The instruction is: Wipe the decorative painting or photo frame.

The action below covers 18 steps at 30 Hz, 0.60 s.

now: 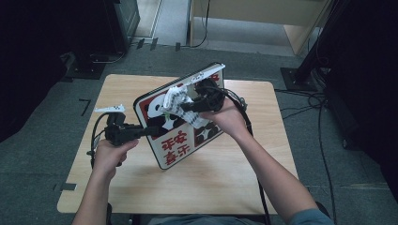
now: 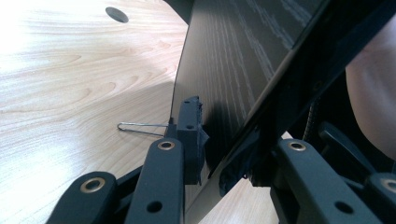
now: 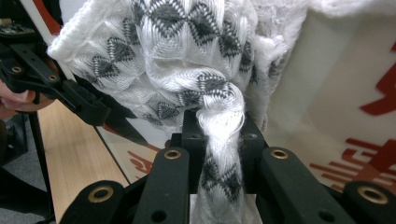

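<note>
Overall light: even and soft from overhead in the high view; the counter (image 1: pixel 220 173) is well lit, the room's far left and right sides fall to near black.
Glare: the counter's wood washes out to white at the top left of the left gripper view.
Shadows: a broad soft shadow lies on the counter beside the dark back of the board (image 2: pixel 233 60).
Focus: the knitted cloth (image 3: pixel 187 51) is crisp in the right gripper view; the red print at its right edge is blurred.
Sharpness: the high view is slightly soft, fine detail smeared.
</note>
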Tool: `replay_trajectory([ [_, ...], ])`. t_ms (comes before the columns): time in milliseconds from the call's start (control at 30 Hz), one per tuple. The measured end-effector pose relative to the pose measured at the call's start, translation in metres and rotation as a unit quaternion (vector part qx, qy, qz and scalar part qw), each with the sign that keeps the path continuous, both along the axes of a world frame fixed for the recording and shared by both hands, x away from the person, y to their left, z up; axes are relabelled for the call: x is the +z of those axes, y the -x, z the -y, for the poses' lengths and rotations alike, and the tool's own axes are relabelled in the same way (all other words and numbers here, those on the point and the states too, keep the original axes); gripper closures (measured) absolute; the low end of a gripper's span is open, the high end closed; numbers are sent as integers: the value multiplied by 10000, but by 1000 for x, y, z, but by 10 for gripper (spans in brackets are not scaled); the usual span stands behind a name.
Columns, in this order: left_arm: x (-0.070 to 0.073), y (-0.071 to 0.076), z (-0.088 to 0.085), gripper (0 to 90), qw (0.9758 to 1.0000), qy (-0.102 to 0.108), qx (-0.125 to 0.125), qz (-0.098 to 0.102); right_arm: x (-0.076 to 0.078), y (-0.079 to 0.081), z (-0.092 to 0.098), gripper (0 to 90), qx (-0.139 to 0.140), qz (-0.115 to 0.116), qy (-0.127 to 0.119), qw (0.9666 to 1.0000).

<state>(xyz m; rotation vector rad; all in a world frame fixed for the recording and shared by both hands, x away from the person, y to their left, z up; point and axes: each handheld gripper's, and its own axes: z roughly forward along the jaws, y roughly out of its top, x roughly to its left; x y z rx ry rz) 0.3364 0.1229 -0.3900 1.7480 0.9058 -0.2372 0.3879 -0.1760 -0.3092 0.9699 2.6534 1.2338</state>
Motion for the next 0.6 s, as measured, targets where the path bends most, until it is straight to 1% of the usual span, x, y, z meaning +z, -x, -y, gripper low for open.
replay_trajectory([
  [267, 0, 0, 0, 723, 10000, 3, 0, -2, -11, 3, 1, 797, 38, -35, 33, 10000],
  [433, 0, 0, 0, 723, 10000, 8, -3, -13, -18, 4, 3, 797, 42, -98, 61, 9999],
  [600, 0, 0, 0, 723, 10000, 5, -5, -6, -27, 7, 4, 797, 25, -102, 53, 9999],
])
